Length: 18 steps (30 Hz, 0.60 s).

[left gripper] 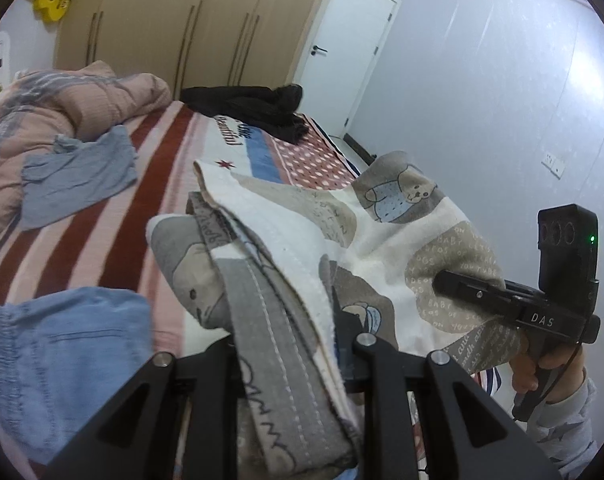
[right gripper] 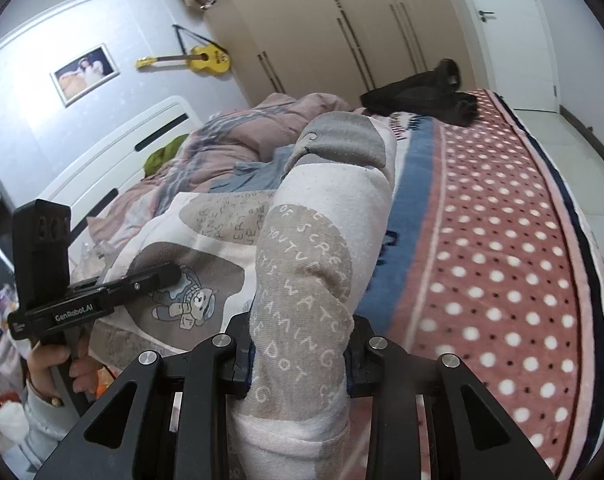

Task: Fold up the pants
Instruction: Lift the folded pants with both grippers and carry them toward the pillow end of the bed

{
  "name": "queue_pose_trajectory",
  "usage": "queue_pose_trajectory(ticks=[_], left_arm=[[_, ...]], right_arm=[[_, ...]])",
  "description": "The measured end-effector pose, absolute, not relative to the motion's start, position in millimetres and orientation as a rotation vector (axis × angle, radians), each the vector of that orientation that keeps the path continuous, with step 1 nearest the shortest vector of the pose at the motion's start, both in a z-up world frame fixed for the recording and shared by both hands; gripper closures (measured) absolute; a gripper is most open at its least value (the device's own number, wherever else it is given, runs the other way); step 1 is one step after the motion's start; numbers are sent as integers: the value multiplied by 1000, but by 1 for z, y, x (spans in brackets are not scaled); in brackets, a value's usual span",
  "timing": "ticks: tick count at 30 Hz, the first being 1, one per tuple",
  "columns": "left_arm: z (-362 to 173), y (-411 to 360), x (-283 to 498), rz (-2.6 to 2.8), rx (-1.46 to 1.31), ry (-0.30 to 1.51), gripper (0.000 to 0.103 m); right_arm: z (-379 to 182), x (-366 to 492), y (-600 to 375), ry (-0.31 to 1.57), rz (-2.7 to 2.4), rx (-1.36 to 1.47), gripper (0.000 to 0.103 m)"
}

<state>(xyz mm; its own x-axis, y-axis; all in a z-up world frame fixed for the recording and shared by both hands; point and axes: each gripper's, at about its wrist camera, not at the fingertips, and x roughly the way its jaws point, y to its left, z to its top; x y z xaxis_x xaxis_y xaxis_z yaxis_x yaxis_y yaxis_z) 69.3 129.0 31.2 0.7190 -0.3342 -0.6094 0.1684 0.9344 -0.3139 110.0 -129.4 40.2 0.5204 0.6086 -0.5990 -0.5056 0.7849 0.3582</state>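
**A:** How many garments are in front of you?

**B:** Five that you can count. The one you are working on is the pair of patterned pants [left gripper: 302,216], cream with grey and beige patches, cartoon bears and printed letters. They are lifted above the bed [right gripper: 501,240], stretched between your two grippers. The other four lie on the bed: a grey-blue cloth [left gripper: 78,176] near the pink quilt [left gripper: 42,108], a light denim piece with an elastic waist [left gripper: 62,360] at the near left, a black garment [left gripper: 258,108] at the far end by the wardrobe [left gripper: 174,20], and that quilt bunched by the headboard [right gripper: 114,160].

**A:** What are the two grippers doing?

**B:** Your left gripper [left gripper: 298,344] is clamped on a bunched edge of the pants, with a grey stitched band running between the fingers. Your right gripper [right gripper: 298,356] is pinched around a thick roll of the same fabric, the lettered beige patch sitting right in the jaws. Each camera also sees the other gripper, its fingers closed on the cloth.

**A:** Anything else to count?

**B:** One yellow guitar [right gripper: 198,58] and one framed picture [right gripper: 86,74] on the wall, and one white door [left gripper: 341,48].
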Motion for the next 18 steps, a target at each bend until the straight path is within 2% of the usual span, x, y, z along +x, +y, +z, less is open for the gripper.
queue_pose_trajectory(ticks=[11, 18], left_arm=[[51, 241, 36, -181, -272, 708, 86], [41, 326, 26, -90, -308, 740, 86]], right_arm=[[56, 96, -15, 793, 758, 81, 79], [38, 94, 73, 848, 822, 43, 79]])
